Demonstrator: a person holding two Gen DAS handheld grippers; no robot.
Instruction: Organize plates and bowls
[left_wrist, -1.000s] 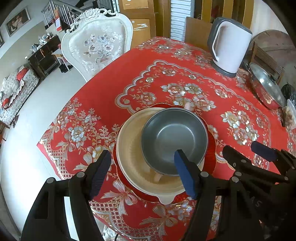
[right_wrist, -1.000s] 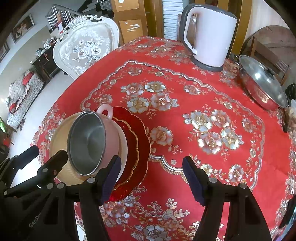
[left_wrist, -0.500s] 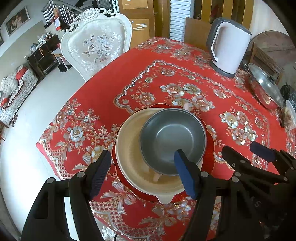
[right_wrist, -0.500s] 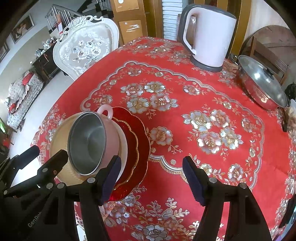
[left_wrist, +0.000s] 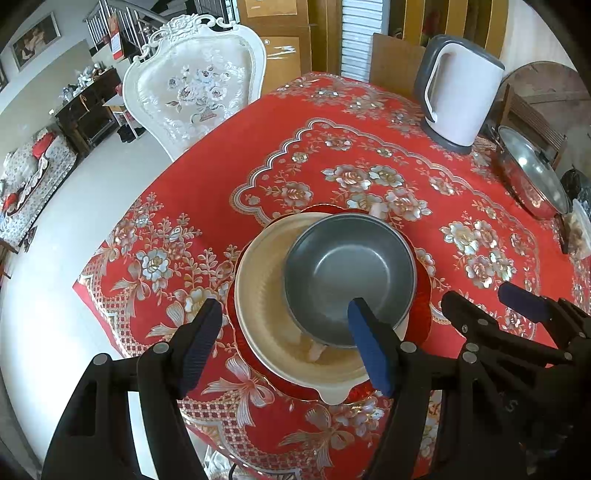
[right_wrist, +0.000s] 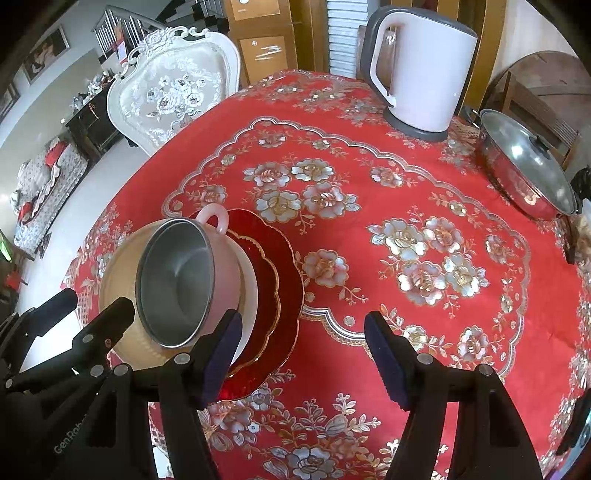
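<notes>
Red plate (left_wrist: 421, 295): mostly hidden beneath cream dish (left_wrist: 258, 295) and steel-lined bowl (left_wrist: 351, 273). Lidded pot (right_wrist: 528, 170), bench's far right edge: base unseen. Bench's near edge: cut off.

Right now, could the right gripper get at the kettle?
Probably yes. The right gripper is open and empty, and only bare tablecloth lies between it and the kettle. The stacked dishes sit off to its left, out of the way.
</notes>
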